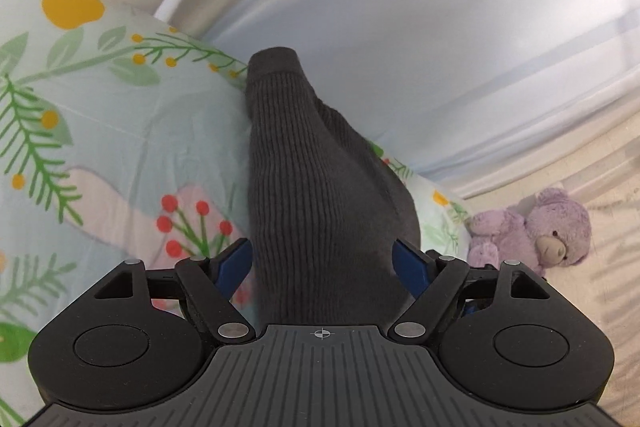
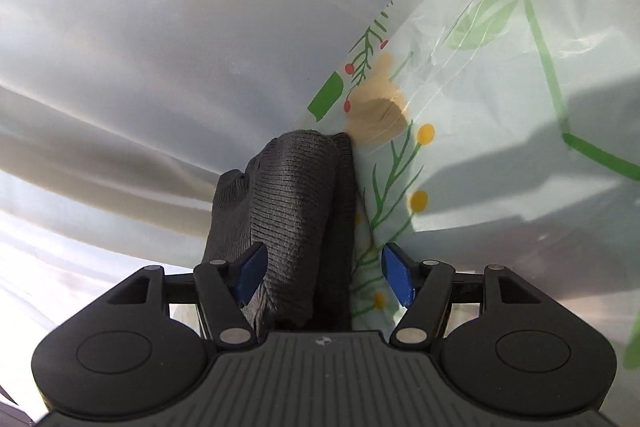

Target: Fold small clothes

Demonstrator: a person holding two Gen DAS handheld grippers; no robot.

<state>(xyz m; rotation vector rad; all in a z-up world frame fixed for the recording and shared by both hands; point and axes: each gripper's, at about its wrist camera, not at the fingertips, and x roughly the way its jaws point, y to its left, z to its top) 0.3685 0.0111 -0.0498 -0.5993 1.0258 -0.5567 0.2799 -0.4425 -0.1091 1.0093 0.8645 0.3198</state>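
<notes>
A dark grey ribbed sock [image 1: 304, 167] lies between the blue pads of my left gripper [image 1: 322, 263] and reaches forward over the floral sheet [image 1: 120, 115]. The left jaws stand wide, with the sock filling the gap, and I cannot tell whether they press it. In the right wrist view the same dark grey knit [image 2: 288, 211] sits between the blue pads of my right gripper [image 2: 324, 275], bunched against the left pad. The right jaws also stand wide apart, with a gap beside the right pad.
A floral sheet with green fronds and yellow and red berries covers the surface [image 2: 500, 107]. A pale curved plastic wall [image 1: 420, 7] rises behind it [image 2: 160, 47]. A purple teddy bear [image 1: 536, 227] lies at the right on a light cover.
</notes>
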